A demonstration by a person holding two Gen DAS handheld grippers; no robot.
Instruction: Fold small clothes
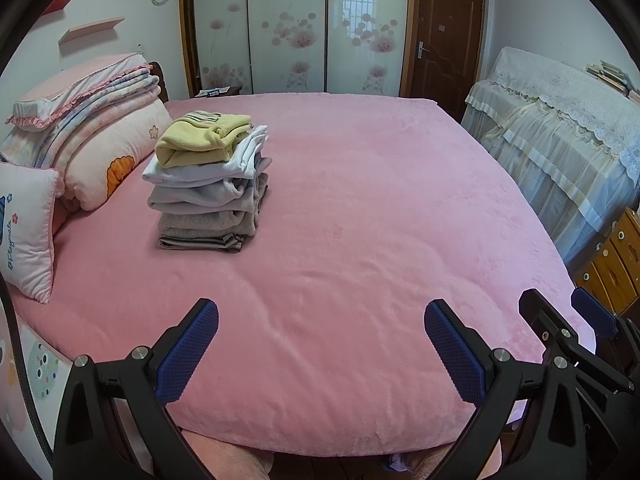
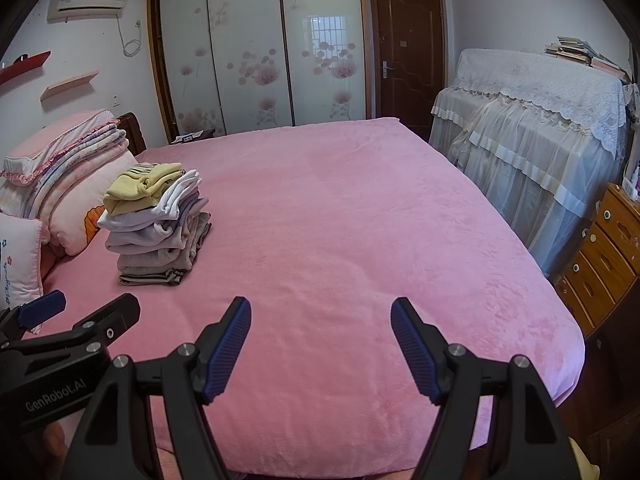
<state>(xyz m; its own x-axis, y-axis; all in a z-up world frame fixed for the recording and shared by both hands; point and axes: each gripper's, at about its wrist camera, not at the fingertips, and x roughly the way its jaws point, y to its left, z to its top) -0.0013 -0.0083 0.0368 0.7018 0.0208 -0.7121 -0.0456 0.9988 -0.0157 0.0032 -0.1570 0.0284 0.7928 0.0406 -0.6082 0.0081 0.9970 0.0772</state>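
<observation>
A stack of folded small clothes [image 1: 208,180] sits on the pink bed [image 1: 360,220] at the left, near the pillows. A yellow garment [image 1: 200,138] tops it, over white and grey pieces. The stack also shows in the right wrist view [image 2: 154,224]. My left gripper [image 1: 320,320] is open and empty above the bed's near edge. My right gripper [image 2: 320,316] is open and empty, just right of the left one. The right gripper shows at the right edge of the left wrist view [image 1: 560,312]; the left gripper shows at the lower left of the right wrist view [image 2: 80,312].
Pillows and folded quilts [image 1: 92,120] lie at the bed's head on the left. A lace-covered piece of furniture [image 2: 540,132] and a wooden drawer chest [image 2: 604,256] stand to the right. Sliding wardrobe doors [image 2: 256,52] and a brown door [image 2: 408,52] are behind the bed.
</observation>
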